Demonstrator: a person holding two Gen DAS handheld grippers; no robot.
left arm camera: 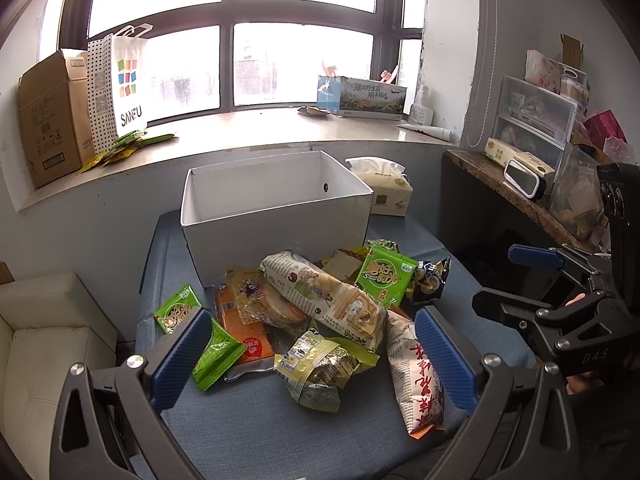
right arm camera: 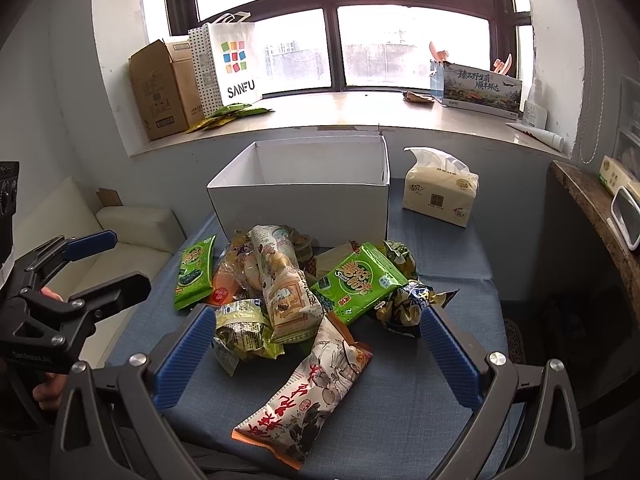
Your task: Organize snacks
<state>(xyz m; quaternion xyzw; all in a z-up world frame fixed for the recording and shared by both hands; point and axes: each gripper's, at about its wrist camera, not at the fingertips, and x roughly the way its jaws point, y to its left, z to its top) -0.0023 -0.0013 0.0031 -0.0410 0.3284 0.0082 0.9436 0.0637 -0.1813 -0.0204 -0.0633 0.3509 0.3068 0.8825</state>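
- While both tools hover above the blue cloth-covered table (right arm camera: 440, 420), the left gripper (left arm camera: 312, 356) has its blue-padded jaws spread wide apart, holding nothing.
- The right gripper (right arm camera: 316, 352) likewise stands with jaws wide apart and empty; from the left wrist view it shows at three o'clock.
- A heap of crinkly plastic snack packets (left arm camera: 320, 308) lies mid-table, just at six o'clock of the open white cardboard box (left arm camera: 276, 216), some touching its front wall.
- A long white-and-red printed packet (right arm camera: 312, 392) lies at the heap's six o'clock edge, between the right gripper's fingers in its own view.
- A bright green foil packet (right arm camera: 360, 284) rests on top of the pile at two o'clock.
- A cream soft tissue pack (right arm camera: 440, 192) stands at three o'clock of the box, apart from it.
- On the sill at twelve o'clock sit a brown carton (left arm camera: 52, 120) and a white paper bag (left arm camera: 128, 84).
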